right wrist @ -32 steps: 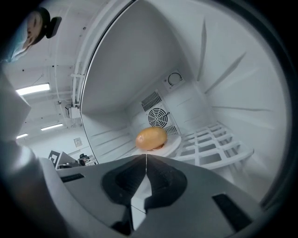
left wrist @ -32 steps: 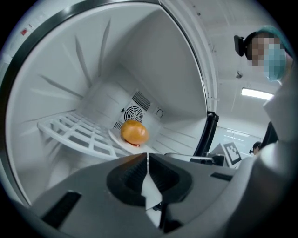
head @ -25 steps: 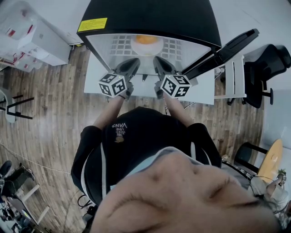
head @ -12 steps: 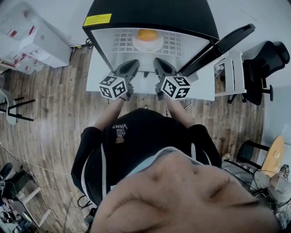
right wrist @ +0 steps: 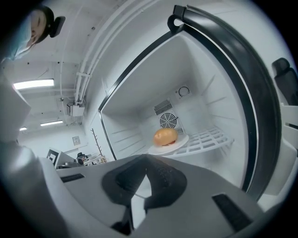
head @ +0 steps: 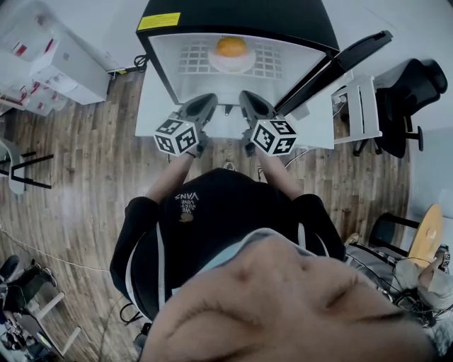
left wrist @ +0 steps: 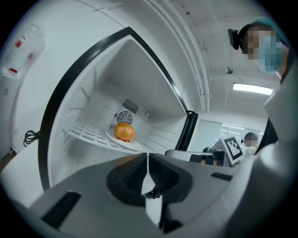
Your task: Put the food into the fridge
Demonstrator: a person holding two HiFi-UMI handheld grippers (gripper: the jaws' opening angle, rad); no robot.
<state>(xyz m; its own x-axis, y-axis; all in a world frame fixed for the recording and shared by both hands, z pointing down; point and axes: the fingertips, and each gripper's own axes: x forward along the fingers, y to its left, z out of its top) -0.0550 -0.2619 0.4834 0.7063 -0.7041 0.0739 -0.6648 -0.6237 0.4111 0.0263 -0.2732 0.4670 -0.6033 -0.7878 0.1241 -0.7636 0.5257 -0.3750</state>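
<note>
Head view: the black-cased fridge (head: 233,14) with a white interior stands open, its black door (head: 333,63) swung to the right. A round orange-coloured food item (head: 231,47) sits on a white plate (head: 244,62) on the white wire shelf (head: 191,65) inside the fridge. The left gripper (head: 207,100) and the right gripper (head: 247,99) are held side by side outside the fridge mouth, both pointing in, well apart from the food item.

Left gripper view: jaws pressed together with nothing between them. The food item (left wrist: 125,132) lies deep in the fridge, ahead of the jaw tips and left of them, in front of the round fan grille (left wrist: 124,116) on the fridge's back wall.

Right gripper view: jaws likewise closed and empty (right wrist: 145,174). The food item (right wrist: 165,136) rests on the plate (right wrist: 179,143) at the back of the fridge, ahead of the jaw tips and slightly right, no contact
</note>
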